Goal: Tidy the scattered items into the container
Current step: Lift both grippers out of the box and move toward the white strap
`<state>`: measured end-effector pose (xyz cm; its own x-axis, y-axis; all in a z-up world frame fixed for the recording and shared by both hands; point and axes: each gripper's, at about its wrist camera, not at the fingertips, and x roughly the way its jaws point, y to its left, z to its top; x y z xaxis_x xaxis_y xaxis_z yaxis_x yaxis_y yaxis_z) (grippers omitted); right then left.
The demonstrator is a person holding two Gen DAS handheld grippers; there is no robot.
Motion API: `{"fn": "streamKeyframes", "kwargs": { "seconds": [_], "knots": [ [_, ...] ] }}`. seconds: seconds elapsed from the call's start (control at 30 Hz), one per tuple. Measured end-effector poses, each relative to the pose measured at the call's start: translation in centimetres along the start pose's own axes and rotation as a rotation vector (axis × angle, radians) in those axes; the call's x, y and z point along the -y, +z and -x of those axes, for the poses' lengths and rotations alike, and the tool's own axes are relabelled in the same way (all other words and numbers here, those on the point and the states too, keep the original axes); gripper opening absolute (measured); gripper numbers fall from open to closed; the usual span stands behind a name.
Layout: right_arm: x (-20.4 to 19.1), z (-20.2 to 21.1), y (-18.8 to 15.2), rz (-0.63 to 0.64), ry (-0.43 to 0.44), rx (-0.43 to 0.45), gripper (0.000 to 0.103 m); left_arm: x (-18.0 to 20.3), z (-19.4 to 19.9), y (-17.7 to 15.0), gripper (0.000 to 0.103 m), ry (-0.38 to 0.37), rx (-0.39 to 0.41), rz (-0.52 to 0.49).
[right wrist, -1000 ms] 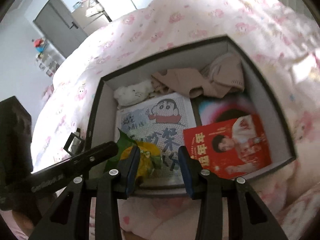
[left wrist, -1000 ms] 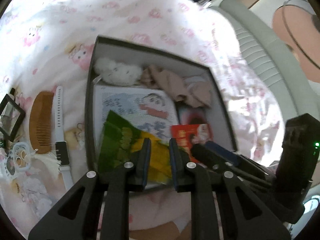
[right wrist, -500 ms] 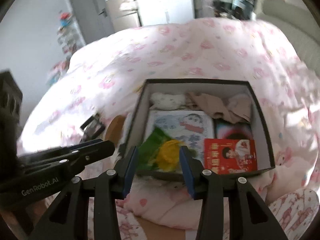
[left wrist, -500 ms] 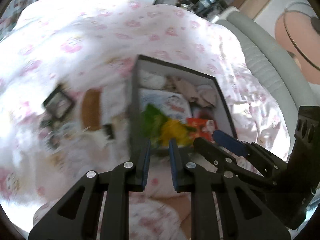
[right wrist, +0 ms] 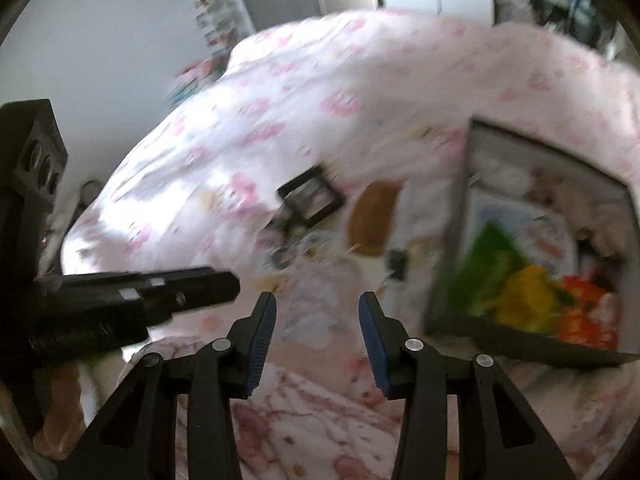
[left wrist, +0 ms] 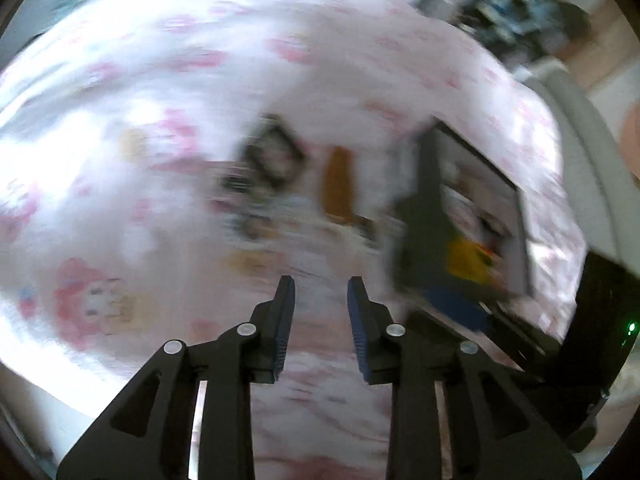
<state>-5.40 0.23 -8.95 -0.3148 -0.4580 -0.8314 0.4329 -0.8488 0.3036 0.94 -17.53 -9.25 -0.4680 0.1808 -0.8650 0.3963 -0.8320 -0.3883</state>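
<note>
- The dark container [right wrist: 452, 240] is sitting on the pink-patterned bed [right wrist: 304, 92], holding a green-yellow packet [right wrist: 504, 280].
- Left of the container, a brown comb [right wrist: 372, 220] and a black frame [right wrist: 312, 198] are lying.
- The left gripper [left wrist: 321, 312], jaws just widening and released, is holding nothing.
- The right gripper [right wrist: 317, 328], left of the container, is standing released.

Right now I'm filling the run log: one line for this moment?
left gripper: open, empty | right gripper: open, empty | comb: on quilt, outside box

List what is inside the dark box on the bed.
Inside the box: a green-and-yellow packet lying on a cartoon-printed sheet, a red booklet, and pale fabric at the back. Whatever lies under them is covered, and blur hides detail.
</note>
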Motion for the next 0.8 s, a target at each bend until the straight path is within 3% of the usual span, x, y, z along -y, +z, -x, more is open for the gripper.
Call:
{"fn": "streamKeyframes", "kwargs": {
  "seconds": [0.13,0.23,0.3,0.53,0.67,0.73,0.8],
  "knots": [
    [3.1,-2.3,-0.7,-0.101,0.096,-0.120,0.039,-4.8,-2.0,0.9,0.028,-0.049,-0.079,0.082],
    [4.4,-3.4,-1.0,-0.135,0.076,-0.143,0.039,-6.6,-3.3,1.1,0.029,-0.057,-0.112,0.101],
    [4.6,-4.1,-1.0,-0.148,0.078,-0.149,0.039,-7.3,-4.6,1.2,0.033,-0.135,-0.151,0.115],
    [5.5,-7.3,-1.2,-0.167,0.024,-0.223,0.040,-7.0,-9.0,1.8,0.040,-0.211,-0.260,0.059],
    [6.1,-9.7,-1.9,-0.207,0.084,-0.295,0.043,-6.2,-12.3,1.1,0.041,-0.218,-0.376,-0.021],
    [6.1,-10.5,-1.9,-0.212,0.107,-0.303,0.044,-6.5,-12.5,1.2,0.041,-0.290,-0.380,-0.008],
    [6.1,-11.3,-1.5,-0.217,0.144,-0.312,0.045,-6.7,-12.7,1.3,0.041,-0.309,-0.373,-0.007]
  ]
}}
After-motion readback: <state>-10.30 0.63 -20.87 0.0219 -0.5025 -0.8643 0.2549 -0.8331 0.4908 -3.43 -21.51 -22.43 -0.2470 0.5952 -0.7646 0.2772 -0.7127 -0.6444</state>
